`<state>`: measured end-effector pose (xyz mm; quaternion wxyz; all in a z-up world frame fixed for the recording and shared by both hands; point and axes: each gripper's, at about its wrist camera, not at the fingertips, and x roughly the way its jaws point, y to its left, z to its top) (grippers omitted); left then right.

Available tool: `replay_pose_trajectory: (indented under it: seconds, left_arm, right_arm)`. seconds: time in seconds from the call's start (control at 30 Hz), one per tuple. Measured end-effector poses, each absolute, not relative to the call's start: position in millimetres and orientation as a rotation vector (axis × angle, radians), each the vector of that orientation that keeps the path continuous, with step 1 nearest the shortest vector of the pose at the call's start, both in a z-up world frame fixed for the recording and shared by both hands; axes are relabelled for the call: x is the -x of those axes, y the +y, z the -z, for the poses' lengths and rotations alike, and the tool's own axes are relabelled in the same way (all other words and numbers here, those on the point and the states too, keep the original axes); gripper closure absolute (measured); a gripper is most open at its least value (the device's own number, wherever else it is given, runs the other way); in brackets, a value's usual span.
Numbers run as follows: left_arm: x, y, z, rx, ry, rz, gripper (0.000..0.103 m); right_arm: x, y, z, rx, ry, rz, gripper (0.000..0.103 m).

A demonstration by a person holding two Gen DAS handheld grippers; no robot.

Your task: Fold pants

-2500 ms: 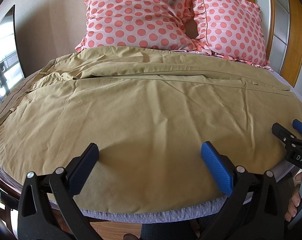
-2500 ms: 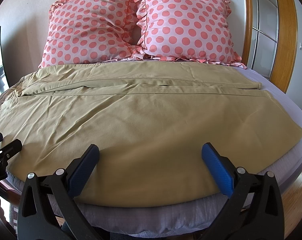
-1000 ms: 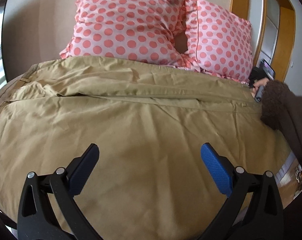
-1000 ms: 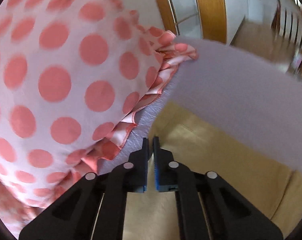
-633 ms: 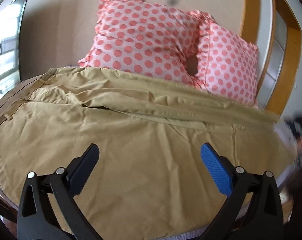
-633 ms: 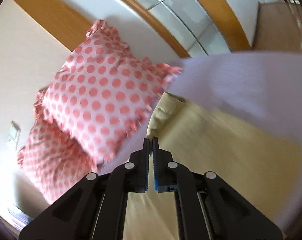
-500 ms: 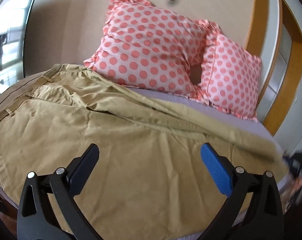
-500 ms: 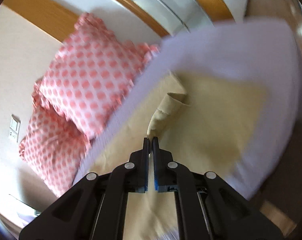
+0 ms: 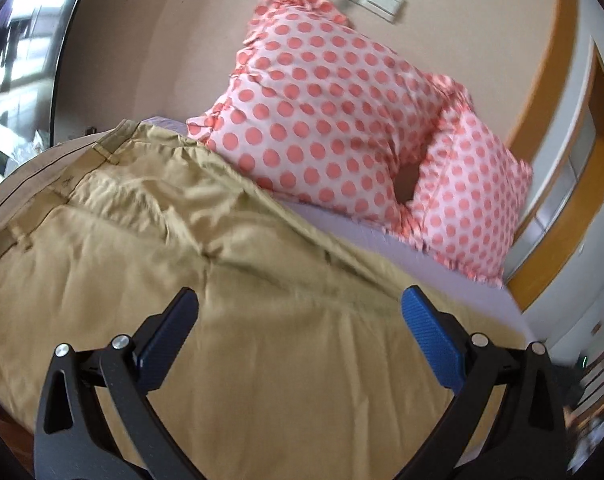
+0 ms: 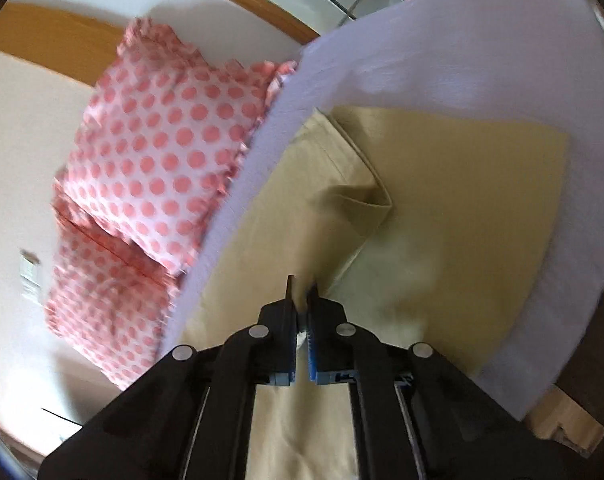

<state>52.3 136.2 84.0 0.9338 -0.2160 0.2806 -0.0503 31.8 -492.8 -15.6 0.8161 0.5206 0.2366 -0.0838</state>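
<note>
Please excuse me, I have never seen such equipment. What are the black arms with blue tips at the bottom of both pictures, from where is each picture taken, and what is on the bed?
No robot is here. A person holds a pair of tongs in each hand, and a small wide-angle camera on each pair looks forward along its two fingers. That is why the pictures bend at the edges.

The left-hand view shows the left tongs wide open, holding nothing, above tan pants spread on a bed. Two pink dotted pillows lean near the wall behind.

The right-hand view is tilted. There the right tongs are shut on the pants, pinching a lifted part of the cloth near one leg end. The blur suggests this hand is moving, probably to begin the fold.
</note>
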Motion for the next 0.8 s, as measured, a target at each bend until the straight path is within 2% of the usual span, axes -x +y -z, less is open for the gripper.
replay_pose_trajectory:
  seconds: [0.1, 0.23, 0.37, 0.43, 0.47, 0.5, 0.53, 0.57, 0.6, 0.77, 0.8]
  left_arm:
    - [-97, 157, -91, 0.513, 0.636, 0.081, 0.002]
    - [-170, 176, -82, 0.525, 0.745, -0.005, 0.005]
    - [-238, 186, -65, 0.513, 0.839, -0.086, 0.015]
    - [-268, 193, -51, 0.512, 0.899, -0.14, 0.023]
    - [-279, 197, -43, 0.523, 0.925, -0.16, 0.034]
    - [-289, 202, -34, 0.533, 0.951, -0.18, 0.055]
    - [-292, 206, -28, 0.542, 0.957, -0.204, 0.064]
    - [-290, 208, -30, 0.531, 0.931, -0.222, 0.087]
    - [-282, 209, -33, 0.537, 0.906, -0.205, 0.095]
    - [-186, 204, -79, 0.462, 0.739, -0.152, 0.097]
    - [-145, 205, -89, 0.451, 0.698, -0.138, 0.097]
  right_arm:
    - [-16, -501, 7, -1.105, 0.398, 0.17, 0.1]
    - [-12, -502, 1, -1.078, 0.38, 0.169, 0.1]
    - [-11, -501, -4, -1.061, 0.365, 0.167, 0.1]
    - [-11, -502, -8, -1.043, 0.356, 0.176, 0.1]
    - [-11, -503, -10, -1.032, 0.353, 0.185, 0.1]
    - [-11, -504, -10, -1.028, 0.348, 0.189, 0.1]
    - [-12, -506, -11, -1.03, 0.343, 0.188, 0.1]
    - [-12, -507, -11, -1.034, 0.339, 0.186, 0.1]
    - [-12, -509, -12, -1.038, 0.336, 0.183, 0.1]
    - [2, -516, -22, -1.039, 0.289, 0.186, 0.1]
    - [8, -518, -23, -1.036, 0.282, 0.195, 0.1]
